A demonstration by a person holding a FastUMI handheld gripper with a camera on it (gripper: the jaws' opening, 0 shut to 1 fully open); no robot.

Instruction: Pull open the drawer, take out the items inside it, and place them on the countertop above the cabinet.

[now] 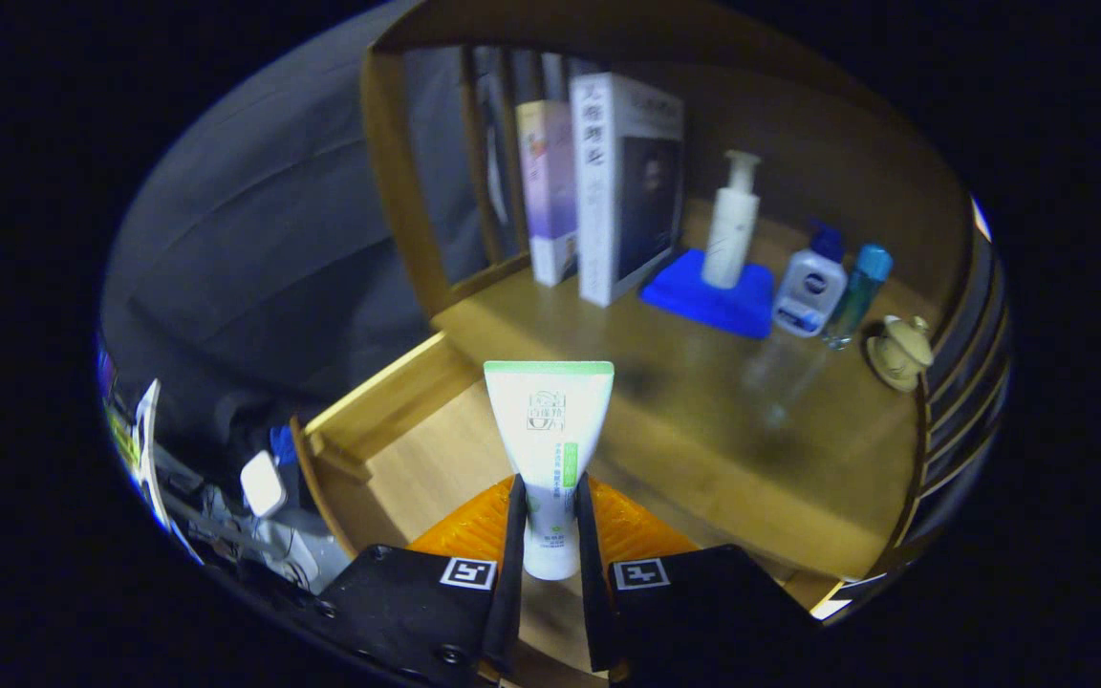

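**Tube in the grip, countertop ahead**

The gripper (pixel 550 535) is clamped on a white tube (pixel 549 449) with a green band across its flat crimped end. Both fingers press its lower body from either side, near the cap end, which sits down between them. The tube stands held above the open drawer (pixel 417 459), whose pale wooden floor and rim show at about 9 o'clock of the tube. The countertop (pixel 703 411) spreads from 12 to 3 o'clock beyond it.

Left to right along the back of that surface: two upright books (pixel 608 191) at roughly 12 o'clock, then a blue cloth (pixel 703 301) with a white pump bottle (pixel 732 225) standing on it. Next come a squat white bottle (pixel 807 287) with a blue cap, a slim teal bottle (pixel 854 291) just beside it, and a small cream teapot-like ornament (pixel 899 352) at 2 o'clock.

The step in hand appears to be carrying the tube over and setting it down. The bare wood in front of the cloth and bottles looks the safest target, well apart from the standing items. Carry it high enough to pass the counter's front edge, then lower before letting go, since the grip is low and the wide end could swing.

The tube's long axis runs straight along the fingers, from 6 to 12 o'clock. Its crimped end points away from the gripper towards the books, cap end nearest the hand. Laid down like that, it would rest lengthwise, pointing at the back of the shelf.
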